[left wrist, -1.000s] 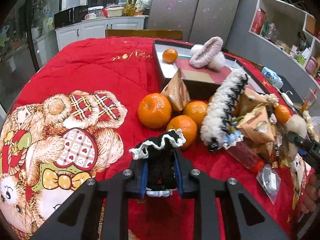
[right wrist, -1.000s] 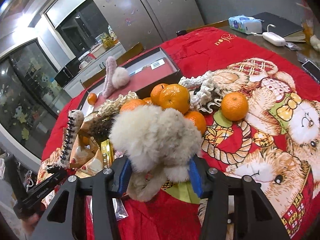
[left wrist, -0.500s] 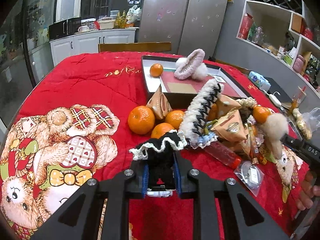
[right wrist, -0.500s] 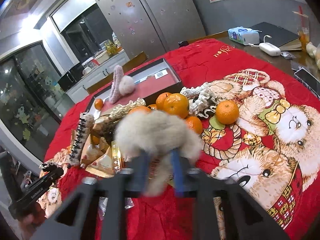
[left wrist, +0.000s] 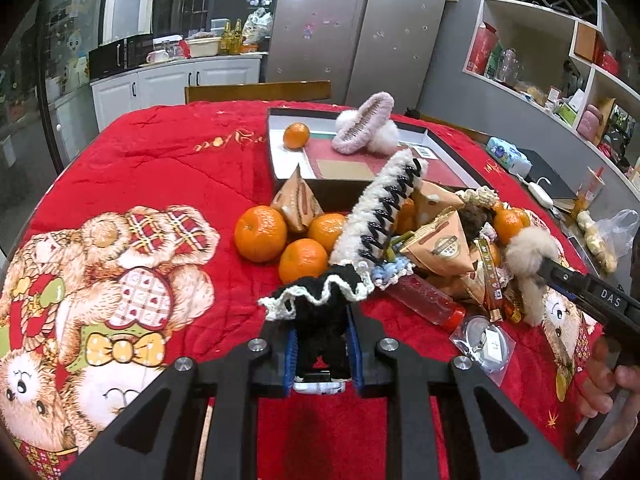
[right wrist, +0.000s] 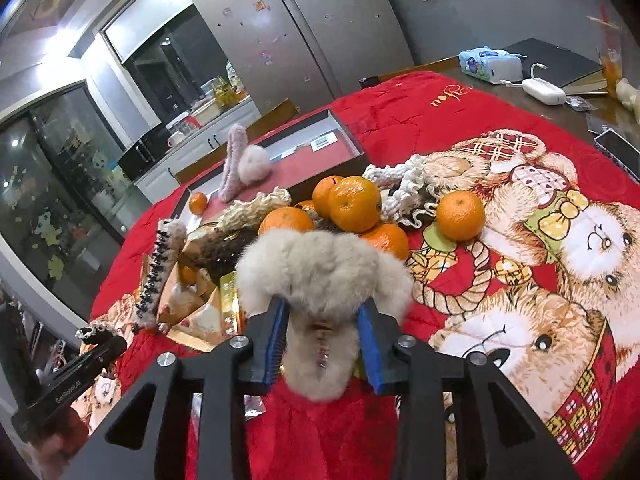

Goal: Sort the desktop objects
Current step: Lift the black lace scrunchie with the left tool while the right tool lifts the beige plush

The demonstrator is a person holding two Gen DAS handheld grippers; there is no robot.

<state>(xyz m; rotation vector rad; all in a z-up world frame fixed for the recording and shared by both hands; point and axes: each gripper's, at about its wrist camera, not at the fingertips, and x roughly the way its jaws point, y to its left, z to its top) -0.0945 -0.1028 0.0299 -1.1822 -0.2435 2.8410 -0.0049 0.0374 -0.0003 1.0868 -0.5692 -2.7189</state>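
My left gripper (left wrist: 321,344) is shut on a black hair clip with a white frilly edge (left wrist: 318,300) and holds it above the red cloth. My right gripper (right wrist: 323,340) is shut on a beige fluffy hair clip (right wrist: 322,272), also lifted; this clip shows in the left wrist view (left wrist: 530,256). A pile lies between them: several oranges (left wrist: 260,233), a white fuzzy claw clip with black teeth (left wrist: 386,208), triangular snack packets (left wrist: 438,246). A dark box (left wrist: 444,148) behind the pile holds one orange (left wrist: 296,135) and a pink fluffy clip (left wrist: 362,124).
A red bear-print cloth (left wrist: 160,176) covers the round table. A red bottle (left wrist: 426,300) and a small plastic bag (left wrist: 486,344) lie by the pile. A tissue pack (right wrist: 490,63), a white charger (right wrist: 543,91) and a dark book (right wrist: 554,60) sit on the bare table edge.
Both grippers have lifted and pulled back from the pile with their clips held. The table looks smaller and farther in both views.
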